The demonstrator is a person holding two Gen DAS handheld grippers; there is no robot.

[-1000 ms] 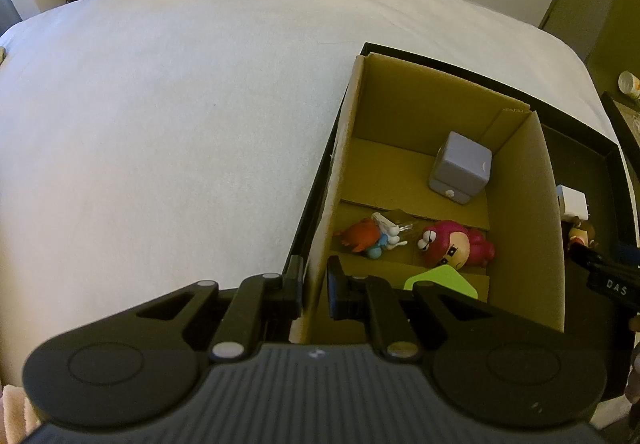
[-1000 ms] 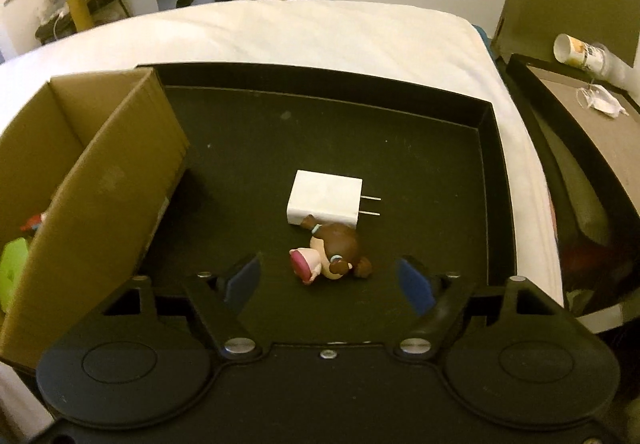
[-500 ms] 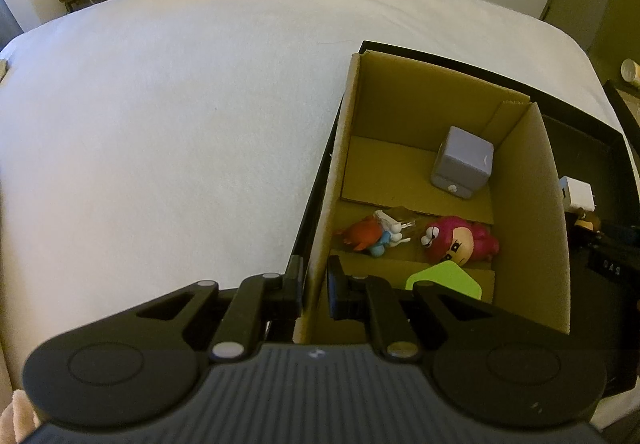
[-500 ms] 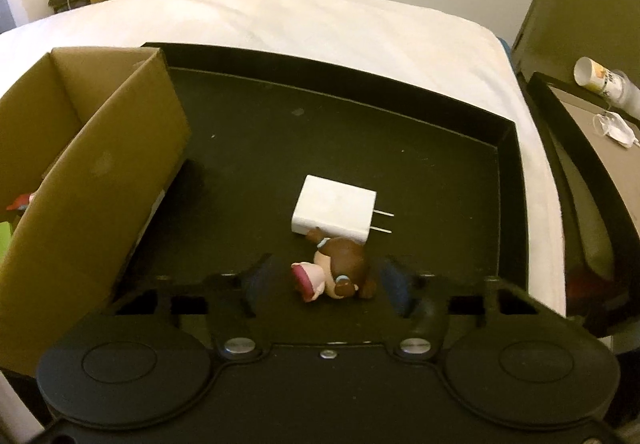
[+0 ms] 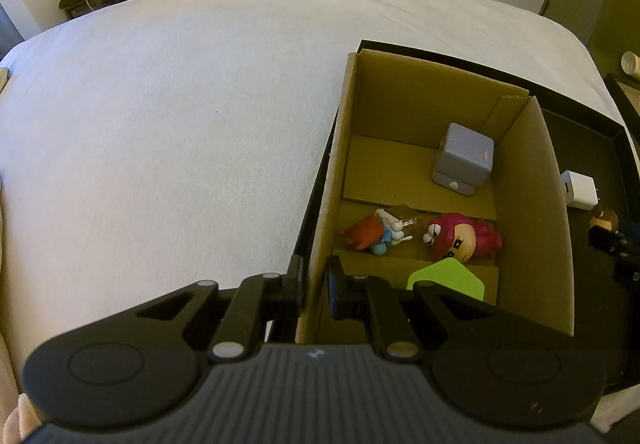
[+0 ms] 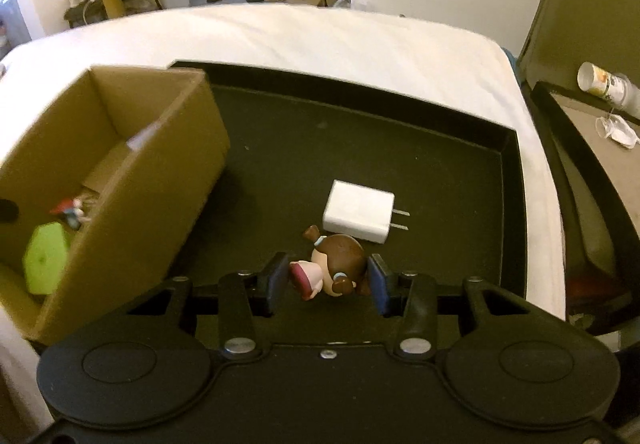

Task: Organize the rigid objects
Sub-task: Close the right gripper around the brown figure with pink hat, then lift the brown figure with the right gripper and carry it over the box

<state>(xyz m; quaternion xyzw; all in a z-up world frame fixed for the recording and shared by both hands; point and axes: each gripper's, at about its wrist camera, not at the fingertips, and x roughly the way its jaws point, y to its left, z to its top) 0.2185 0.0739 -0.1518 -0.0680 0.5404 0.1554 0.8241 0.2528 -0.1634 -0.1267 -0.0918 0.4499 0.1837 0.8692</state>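
My left gripper [image 5: 315, 286] is shut on the left wall of the cardboard box [image 5: 322, 228]. Inside the box lie a grey cube [image 5: 464, 160], a pink-haired figurine [image 5: 460, 238], an orange and blue toy [image 5: 370, 232] and a green piece [image 5: 446, 278]. My right gripper [image 6: 328, 284] has its jaws around a brown-haired figurine [image 6: 334, 268] on the black tray [image 6: 420, 168]; the pads [image 6: 276, 284] sit close on both sides, contact unclear. A white charger [image 6: 360, 210] lies just beyond the figurine. The box [image 6: 132, 180] stands at the tray's left.
The tray rests on a white bed [image 5: 160, 116]. A second dark tray with a paper cup [image 6: 600, 78] sits to the right. Shoes and a carton lie on the floor beyond the bed.
My right gripper has moved forward and its jaws have closed in from wide open to either side of the brown-haired figurine. My left gripper has kept its hold on the box wall.
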